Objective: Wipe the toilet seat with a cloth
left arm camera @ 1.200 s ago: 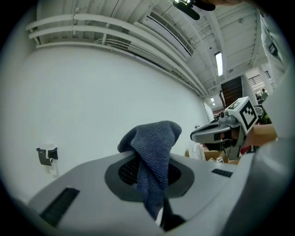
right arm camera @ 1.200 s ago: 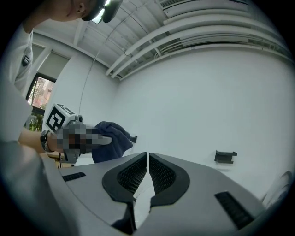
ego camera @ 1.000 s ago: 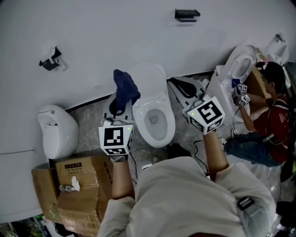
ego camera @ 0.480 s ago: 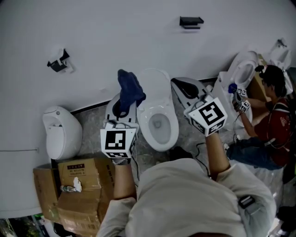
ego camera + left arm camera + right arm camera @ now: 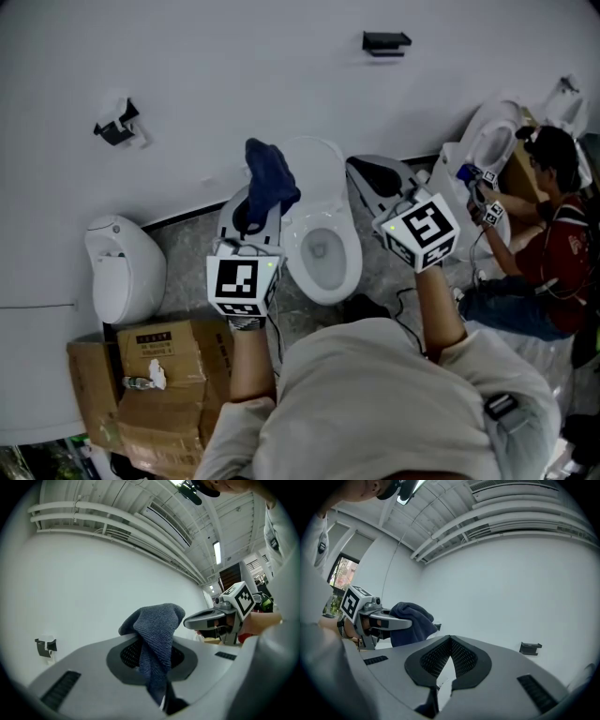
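Observation:
A dark blue cloth hangs bunched from my left gripper, whose jaws are shut on its lower part. The gripper is held level, left of the white toilet, whose lid stands up against the wall. In the left gripper view the cloth rises out from between the pads of the left gripper. My right gripper is held right of the toilet, shut and empty. In the right gripper view the tips of the right gripper meet, and the left gripper shows with the cloth.
A small white fixture stands on the floor at left, with cardboard boxes in front of it. At right a second person kneels with grippers by another toilet. A paper holder and a black bracket are on the wall.
My left gripper has risen slightly with the cloth. The right gripper has stayed where it was, shut.

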The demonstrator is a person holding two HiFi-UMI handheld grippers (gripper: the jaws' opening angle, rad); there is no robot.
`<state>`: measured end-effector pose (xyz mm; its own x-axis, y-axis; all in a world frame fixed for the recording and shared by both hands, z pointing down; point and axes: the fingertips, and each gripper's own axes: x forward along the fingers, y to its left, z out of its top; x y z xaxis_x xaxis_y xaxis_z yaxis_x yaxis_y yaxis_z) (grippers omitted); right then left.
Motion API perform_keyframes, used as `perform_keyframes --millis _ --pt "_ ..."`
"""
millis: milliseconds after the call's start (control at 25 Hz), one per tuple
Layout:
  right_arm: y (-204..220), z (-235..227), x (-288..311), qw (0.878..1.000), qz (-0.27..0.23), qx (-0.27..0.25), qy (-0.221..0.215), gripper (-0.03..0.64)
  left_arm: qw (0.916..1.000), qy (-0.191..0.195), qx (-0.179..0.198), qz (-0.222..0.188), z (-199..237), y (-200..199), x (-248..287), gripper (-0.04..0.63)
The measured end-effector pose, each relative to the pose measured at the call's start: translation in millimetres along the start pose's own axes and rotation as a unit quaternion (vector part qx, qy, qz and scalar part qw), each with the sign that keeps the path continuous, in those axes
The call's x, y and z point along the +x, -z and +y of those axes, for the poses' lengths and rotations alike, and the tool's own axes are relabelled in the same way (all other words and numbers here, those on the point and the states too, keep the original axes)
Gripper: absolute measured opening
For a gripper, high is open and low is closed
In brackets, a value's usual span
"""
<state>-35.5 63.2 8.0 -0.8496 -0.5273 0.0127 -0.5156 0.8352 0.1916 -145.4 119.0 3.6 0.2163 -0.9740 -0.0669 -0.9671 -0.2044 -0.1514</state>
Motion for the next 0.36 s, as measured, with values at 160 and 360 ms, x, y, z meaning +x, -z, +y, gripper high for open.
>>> perform_keyframes --millis 160,360 --pt "3.0 -0.6 1.7 1.000 0.005 0.003 0.001 0.028 1.0000 0.000 -0.004 0.004 1.7 2.3 1.3 0.038" --pt "7.1 -2.3 1.6 1.000 0.004 0.004 0.007 0.028 1.0000 0.002 -0.008 0.002 2.7 6.6 2.6 0.038"
